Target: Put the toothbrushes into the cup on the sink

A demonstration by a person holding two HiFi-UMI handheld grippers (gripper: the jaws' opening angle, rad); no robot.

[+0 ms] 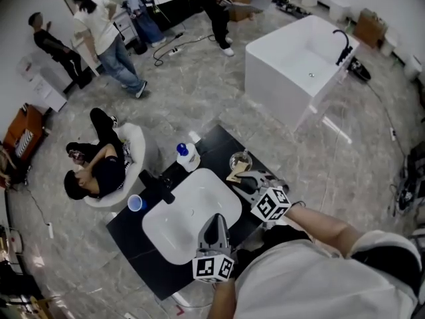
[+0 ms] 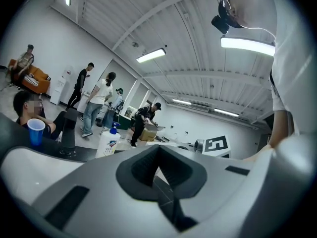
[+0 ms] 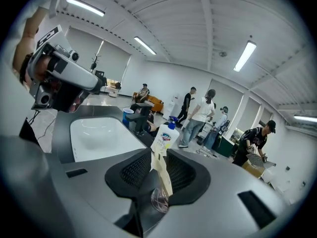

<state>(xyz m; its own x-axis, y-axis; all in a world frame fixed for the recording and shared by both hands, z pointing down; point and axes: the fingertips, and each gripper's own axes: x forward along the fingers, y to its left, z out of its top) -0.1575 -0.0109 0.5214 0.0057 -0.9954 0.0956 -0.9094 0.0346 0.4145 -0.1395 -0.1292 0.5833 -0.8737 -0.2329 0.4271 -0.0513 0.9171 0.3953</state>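
Observation:
A toothbrush in a cream card pack with a clear blister sits pinched between the jaws of my right gripper, which is shut on it. In the head view that gripper holds the pack over the black counter, just below a clear glass cup. A blue cup stands at the counter's left side. My left gripper hovers at the near edge of the white sink basin, shut with nothing in it.
A black faucet and a white soap bottle stand behind the basin. A person sits in a white chair just left of the counter. A white bathtub is farther back; other people stand across the room.

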